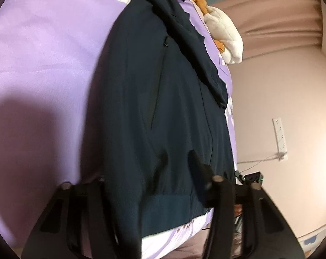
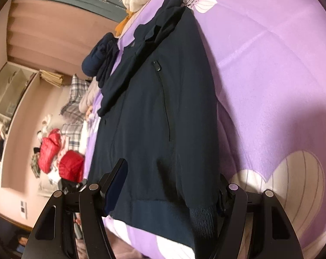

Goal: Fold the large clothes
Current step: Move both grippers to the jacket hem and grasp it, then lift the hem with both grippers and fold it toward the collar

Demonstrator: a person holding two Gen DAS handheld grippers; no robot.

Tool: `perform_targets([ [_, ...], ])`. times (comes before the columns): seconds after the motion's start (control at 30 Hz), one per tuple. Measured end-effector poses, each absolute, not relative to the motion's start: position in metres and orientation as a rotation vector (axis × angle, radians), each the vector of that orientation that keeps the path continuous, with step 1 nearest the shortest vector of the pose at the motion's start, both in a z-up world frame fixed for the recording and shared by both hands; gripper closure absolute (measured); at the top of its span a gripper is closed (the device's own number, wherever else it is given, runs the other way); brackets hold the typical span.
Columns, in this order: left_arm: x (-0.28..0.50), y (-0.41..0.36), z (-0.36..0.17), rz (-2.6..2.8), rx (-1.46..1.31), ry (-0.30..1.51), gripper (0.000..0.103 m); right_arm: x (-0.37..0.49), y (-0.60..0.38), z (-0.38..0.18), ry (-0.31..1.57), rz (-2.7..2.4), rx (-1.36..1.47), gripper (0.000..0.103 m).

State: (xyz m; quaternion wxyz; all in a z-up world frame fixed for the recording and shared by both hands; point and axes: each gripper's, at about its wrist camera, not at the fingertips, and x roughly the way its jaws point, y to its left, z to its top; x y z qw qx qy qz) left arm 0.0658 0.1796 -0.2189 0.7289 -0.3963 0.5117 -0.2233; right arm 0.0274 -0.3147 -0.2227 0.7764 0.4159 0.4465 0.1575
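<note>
- Left wrist view puts the jacket (image 1: 163,99) flat on the bed (image 1: 44,54), hem nearest you, collar end far off by the plush toy (image 1: 225,32).
- Your left tongs (image 1: 141,172) stand apart, one finger on each side of the hem band; they straddle the lower edge but I judge nothing is pinched, though blur makes contact hard to read.
- Right wrist view shows the same for the right tongs (image 2: 171,177): apart, one finger (image 2: 116,174) over the hem, the other beside the ribbed cuff (image 2: 203,218).
- One sleeve (image 1: 189,41) lies folded in across the chest (its end reaches just past the body's edge, over the bed).
- The other sleeve runs down the side of the body, cuff at the hem; whether it is folded over the front or merely lying alongside, I cannot tell.
- Progress, as I read it: spreading is done, the sleeves are at least partly in, and the body is full length.
- Left for you: grip the hem at both corners, carry it toward the collar, then halve again if you want a compact bundle.
- More dark cloth (image 2: 98,60) sits at the bed's edge; it may be the next item.
</note>
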Motion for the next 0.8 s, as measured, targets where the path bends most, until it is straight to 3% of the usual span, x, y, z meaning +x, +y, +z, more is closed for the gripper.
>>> perform_targets([
  [0.1,0.071,0.183,-0.226,-0.467,-0.924,1.128,0.075,0.039,-0.31,-0.222,0.95,0.339,0.889,0.033],
  [0.27,0.073,0.183,-0.227,-0.428,-0.913,1.151,0.09,0.043,-0.304,-0.222,0.947,0.325,0.842,0.048],
  [0.37,0.075,0.185,-0.228,-0.414,-0.924,1.165,0.092,0.04,-0.308,-0.224,0.948,0.298,0.83,0.064],
  [0.43,0.076,0.183,-0.225,-0.405,-0.911,1.163,0.092,0.037,-0.313,-0.227,0.948,0.266,0.834,0.082],
  [0.47,0.076,0.182,-0.223,-0.404,-0.904,1.161,0.093,0.036,-0.314,-0.228,0.949,0.257,0.834,0.085],
  [0.8,0.073,0.176,-0.188,-0.5,-0.908,1.041,0.094,0.036,-0.294,-0.178,0.819,0.319,0.724,0.091],
])
